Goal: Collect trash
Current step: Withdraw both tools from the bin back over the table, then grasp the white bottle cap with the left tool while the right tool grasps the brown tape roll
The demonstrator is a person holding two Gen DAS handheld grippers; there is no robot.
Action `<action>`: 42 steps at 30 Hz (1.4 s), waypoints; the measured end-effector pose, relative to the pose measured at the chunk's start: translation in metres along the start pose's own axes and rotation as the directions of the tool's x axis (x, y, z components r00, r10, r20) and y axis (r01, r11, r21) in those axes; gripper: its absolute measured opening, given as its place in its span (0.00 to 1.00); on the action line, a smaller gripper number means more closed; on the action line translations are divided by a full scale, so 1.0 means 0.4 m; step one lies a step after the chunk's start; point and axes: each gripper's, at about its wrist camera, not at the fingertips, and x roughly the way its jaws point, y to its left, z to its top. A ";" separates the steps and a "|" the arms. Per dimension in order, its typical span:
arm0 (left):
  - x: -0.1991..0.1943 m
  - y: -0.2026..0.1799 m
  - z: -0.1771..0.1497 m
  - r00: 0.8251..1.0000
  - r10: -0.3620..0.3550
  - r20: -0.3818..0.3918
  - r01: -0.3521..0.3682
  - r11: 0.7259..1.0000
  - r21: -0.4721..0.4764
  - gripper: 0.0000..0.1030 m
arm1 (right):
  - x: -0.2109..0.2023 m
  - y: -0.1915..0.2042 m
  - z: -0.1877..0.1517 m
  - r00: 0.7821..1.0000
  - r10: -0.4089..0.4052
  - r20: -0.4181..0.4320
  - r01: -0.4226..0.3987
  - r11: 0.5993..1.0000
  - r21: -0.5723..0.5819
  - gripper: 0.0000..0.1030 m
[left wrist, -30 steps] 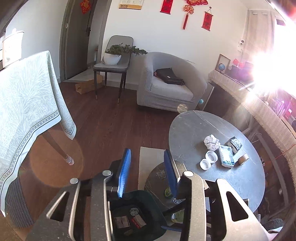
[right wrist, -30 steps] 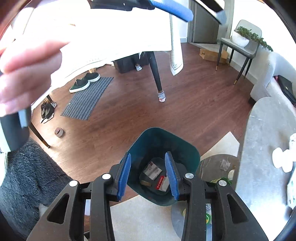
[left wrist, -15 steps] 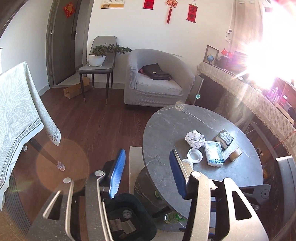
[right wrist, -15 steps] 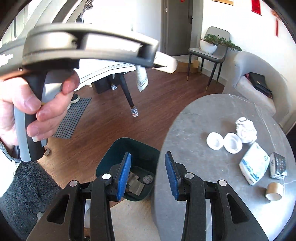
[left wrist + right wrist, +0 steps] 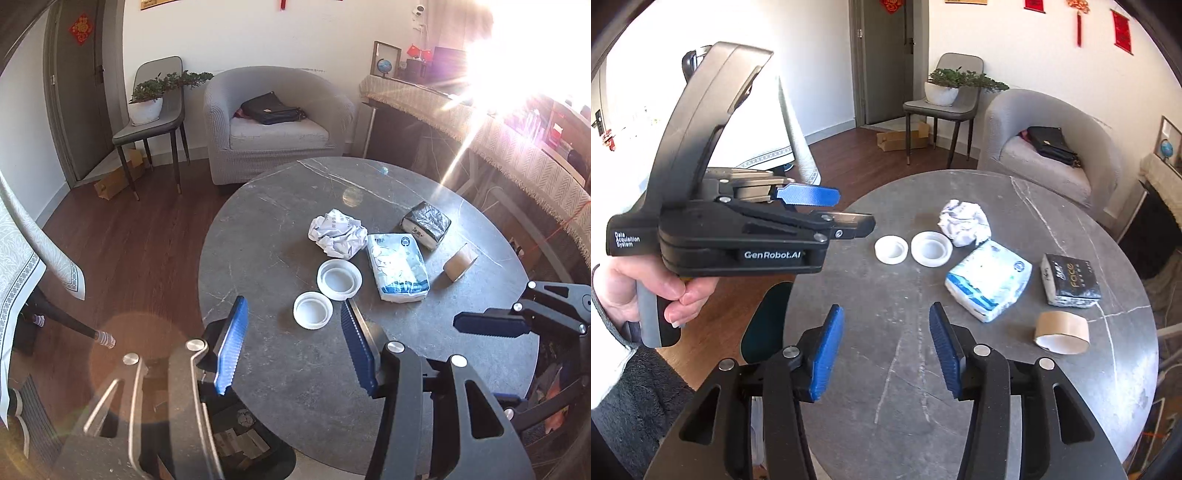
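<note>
Holding nothing between their opening jaws, the left gripper (image 5: 291, 350) and right gripper (image 5: 886, 350) hover over the round table (image 5: 1015, 387), where crumpled paper (image 5: 338, 236) and two white lids (image 5: 325, 291) remain uncollected (the bin (image 5: 243, 443) below already holds scraps).

Trash (image 5: 338, 235) on round table (image 5: 280, 221)
</note>
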 end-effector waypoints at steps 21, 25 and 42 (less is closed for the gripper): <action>0.154 -0.067 -0.005 0.995 0.045 -0.087 -0.044 0.999 0.021 0.47 | -0.053 -0.275 -0.106 0.988 -0.156 -0.005 0.153 0.954 0.257 0.73; 0.164 -0.072 -0.006 0.994 0.060 -0.089 -0.059 0.998 0.016 0.45 | -0.046 -0.303 -0.108 0.986 -0.164 -0.003 0.158 0.945 0.287 0.74; 0.125 -0.053 -0.005 0.998 0.017 -0.059 -0.019 0.999 -0.027 0.32 | 0.045 -0.300 -0.069 0.986 -0.162 -0.036 0.165 0.941 0.294 0.75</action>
